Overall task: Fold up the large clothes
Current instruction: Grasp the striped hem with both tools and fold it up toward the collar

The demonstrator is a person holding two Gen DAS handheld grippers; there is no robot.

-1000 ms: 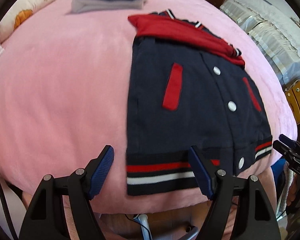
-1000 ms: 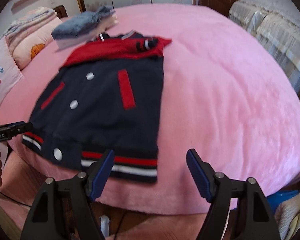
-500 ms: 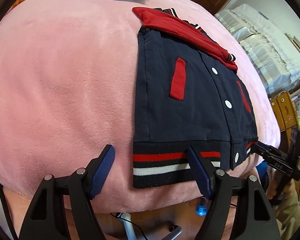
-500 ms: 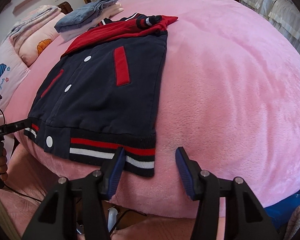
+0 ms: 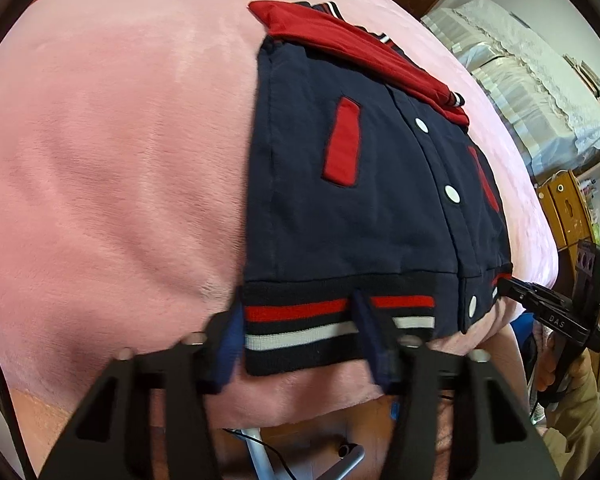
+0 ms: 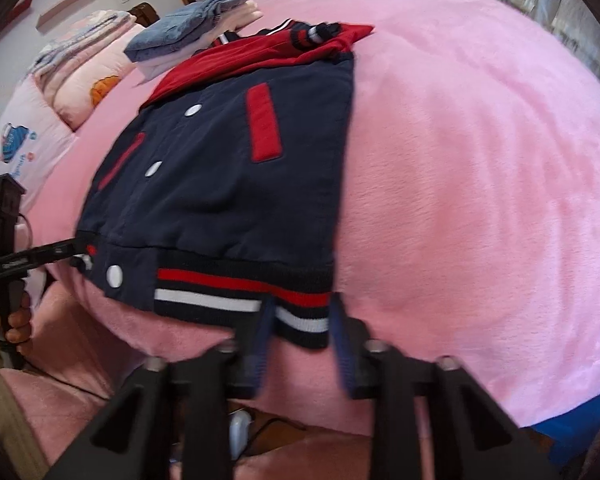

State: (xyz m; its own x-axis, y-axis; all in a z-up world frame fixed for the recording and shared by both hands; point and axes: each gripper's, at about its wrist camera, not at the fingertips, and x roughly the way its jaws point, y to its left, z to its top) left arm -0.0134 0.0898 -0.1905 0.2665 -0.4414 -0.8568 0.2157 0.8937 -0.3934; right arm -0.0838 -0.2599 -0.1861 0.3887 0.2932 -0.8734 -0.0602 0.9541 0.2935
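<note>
A navy varsity jacket (image 5: 360,208) with red pocket trims, white snaps and red sleeves folded across its top lies flat on the pink bed; it also shows in the right wrist view (image 6: 228,184). My left gripper (image 5: 296,320) is open, its fingers straddling the left corner of the striped hem (image 5: 300,320). My right gripper (image 6: 302,320) is open, narrower, its fingers either side of the hem's right corner (image 6: 300,316). Each gripper shows in the other's view, at the opposite hem corner (image 5: 540,304) (image 6: 32,258).
The pink plush bed cover (image 5: 120,160) drops off just below the hem. Folded denim and pale clothes (image 6: 188,28) are stacked beyond the jacket. Pillows (image 6: 60,92) lie at the far left. A covered sofa (image 5: 532,72) and wooden furniture (image 5: 568,208) stand to the right.
Both grippers have moved forward and down to the jacket's hem corners. Both pairs of fingers have narrowed around the hem, the right more than the left.
</note>
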